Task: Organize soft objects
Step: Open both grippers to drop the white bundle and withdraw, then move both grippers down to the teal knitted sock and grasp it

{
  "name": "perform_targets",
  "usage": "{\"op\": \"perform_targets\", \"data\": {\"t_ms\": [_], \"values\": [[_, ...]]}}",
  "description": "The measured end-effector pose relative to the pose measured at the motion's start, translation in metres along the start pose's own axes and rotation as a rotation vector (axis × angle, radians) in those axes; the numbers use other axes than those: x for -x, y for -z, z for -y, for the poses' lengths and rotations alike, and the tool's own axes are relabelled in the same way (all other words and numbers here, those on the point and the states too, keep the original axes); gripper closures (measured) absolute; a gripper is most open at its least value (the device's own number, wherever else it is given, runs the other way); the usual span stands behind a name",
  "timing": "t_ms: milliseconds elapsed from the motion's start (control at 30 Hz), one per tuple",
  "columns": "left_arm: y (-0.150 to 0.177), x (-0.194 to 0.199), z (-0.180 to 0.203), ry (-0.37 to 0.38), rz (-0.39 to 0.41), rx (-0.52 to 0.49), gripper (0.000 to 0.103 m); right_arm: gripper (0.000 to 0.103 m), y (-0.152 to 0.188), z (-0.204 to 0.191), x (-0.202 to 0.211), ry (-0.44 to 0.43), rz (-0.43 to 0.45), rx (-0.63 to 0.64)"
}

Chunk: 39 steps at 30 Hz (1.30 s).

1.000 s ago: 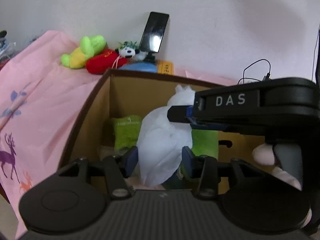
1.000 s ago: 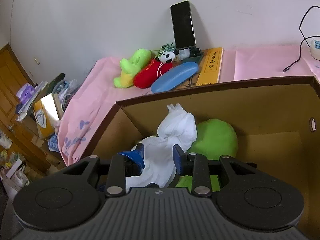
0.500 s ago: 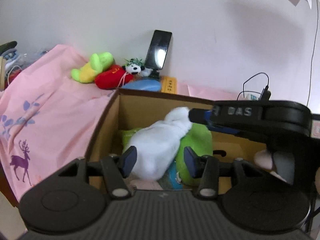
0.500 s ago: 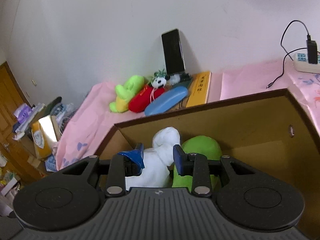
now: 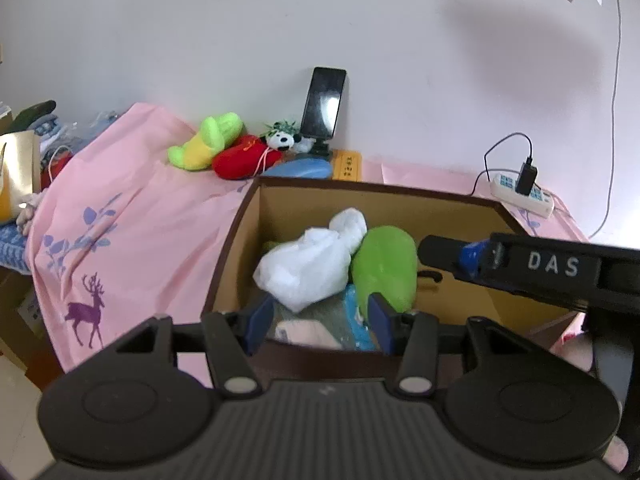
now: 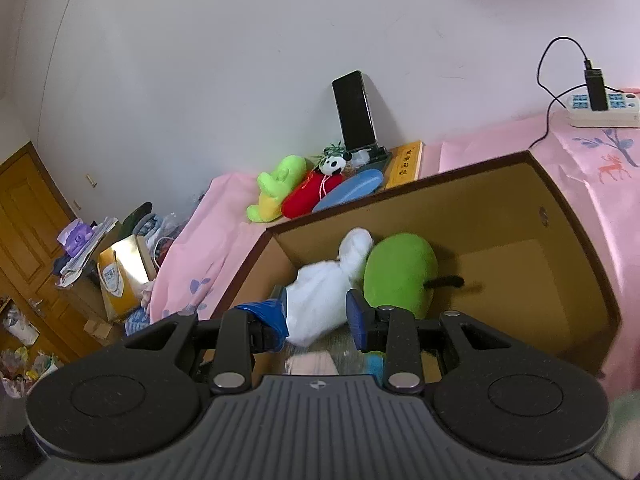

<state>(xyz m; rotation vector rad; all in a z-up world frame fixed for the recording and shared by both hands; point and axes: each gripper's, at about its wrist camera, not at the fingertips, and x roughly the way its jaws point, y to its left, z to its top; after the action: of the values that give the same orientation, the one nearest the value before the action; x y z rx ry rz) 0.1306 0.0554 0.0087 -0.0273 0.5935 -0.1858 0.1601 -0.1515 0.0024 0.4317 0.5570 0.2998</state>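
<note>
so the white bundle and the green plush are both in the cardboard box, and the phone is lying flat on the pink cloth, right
Not quite. The phone stands upright in a stand against the wall, as the right wrist view shows. The rest holds: the white bundle and green plush are both in the cardboard box.

Soft plush, crinkly plastic and plain cardboard all round.

The box (image 5: 460,208) is matt brown cardboard with a darker rim. In it, the white bag (image 5: 308,268) looks like thin, wrinkled plastic film with a faint sheen, and the green toy (image 5: 386,266) is smooth plush. The pink cloth (image 5: 132,216) over the tabletop is matt printed fabric. The phone (image 5: 324,102) has a glossy black screen. Each hand-held gripper (image 6: 316,322) is matt black ribbed plastic with blue pads (image 6: 356,316) and small metal pins.
</note>
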Motion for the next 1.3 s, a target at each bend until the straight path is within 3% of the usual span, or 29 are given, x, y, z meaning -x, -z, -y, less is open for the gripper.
{"op": "perform_targets", "data": {"t_ms": [433, 867, 1167, 1300], "values": [[0.028, 0.021, 0.020, -0.057, -0.065, -0.062, 0.051, 0.088, 0.034, 0.001, 0.033, 0.039, -0.011, 0.012], [0.054, 0.030, 0.029, -0.088, -0.121, -0.101, 0.050, 0.087, 0.064, 0.004, 0.047, 0.051, -0.098, -0.006], [0.072, 0.033, 0.021, -0.088, -0.154, -0.098, 0.048, 0.087, 0.080, 0.015, 0.052, 0.054, -0.146, -0.047], [0.083, 0.039, 0.008, -0.053, -0.163, -0.069, 0.048, 0.087, 0.086, 0.019, 0.052, 0.037, -0.182, -0.071]]}}
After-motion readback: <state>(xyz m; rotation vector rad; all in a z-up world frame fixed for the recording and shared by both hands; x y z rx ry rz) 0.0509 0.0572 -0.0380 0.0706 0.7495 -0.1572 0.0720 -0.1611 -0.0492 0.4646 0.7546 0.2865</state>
